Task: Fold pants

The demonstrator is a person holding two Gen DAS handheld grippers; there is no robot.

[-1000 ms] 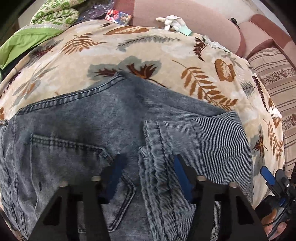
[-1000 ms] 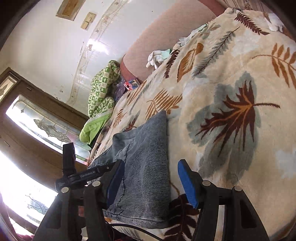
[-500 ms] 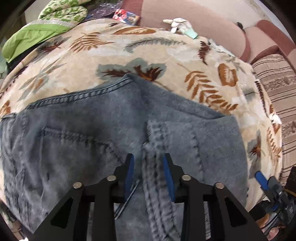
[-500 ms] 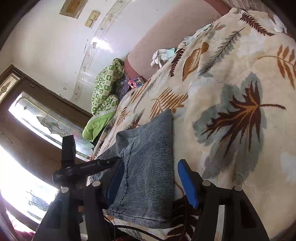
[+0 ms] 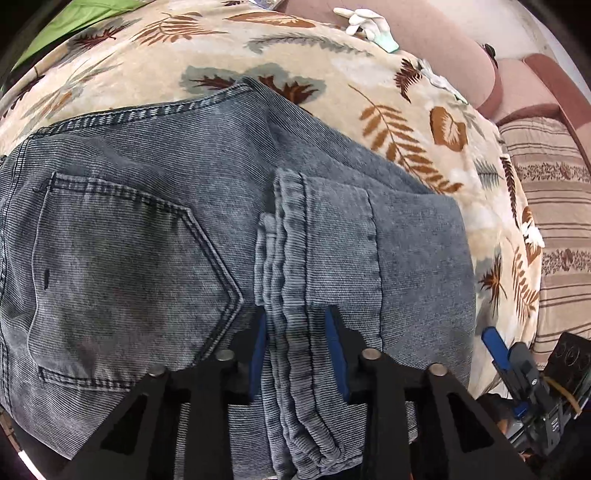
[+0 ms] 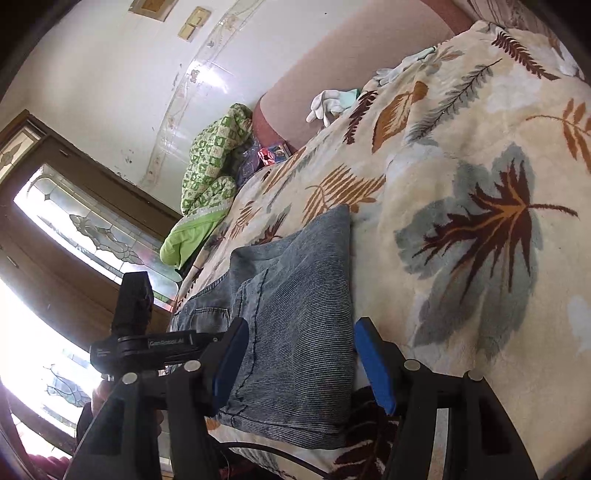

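Grey-blue jeans (image 5: 147,221) lie folded on a leaf-patterned blanket (image 5: 258,48), back pocket (image 5: 122,266) up, with the leg hems (image 5: 291,258) stacked over the seat. My left gripper (image 5: 295,354) points down onto them. Its jaws are closing, and the blue pads squeeze the bunched hem edge between them. In the right wrist view the jeans (image 6: 295,295) end in a folded edge near the blanket's (image 6: 480,147) front. My right gripper (image 6: 301,363) stands open astride that edge, its pads apart from the cloth. The left gripper's body (image 6: 140,343) shows at the left there.
White gloves (image 5: 365,22) lie at the blanket's far edge against a pink sofa back (image 5: 443,48). A striped cushion (image 5: 554,221) sits to the right. A green quilt (image 6: 210,166) is heaped at the far left end, below a glazed door (image 6: 74,236).
The left jaws have narrowed from wide apart onto the stacked hem edge, and the left gripper tipped down closer to the jeans. The right gripper has stayed put.
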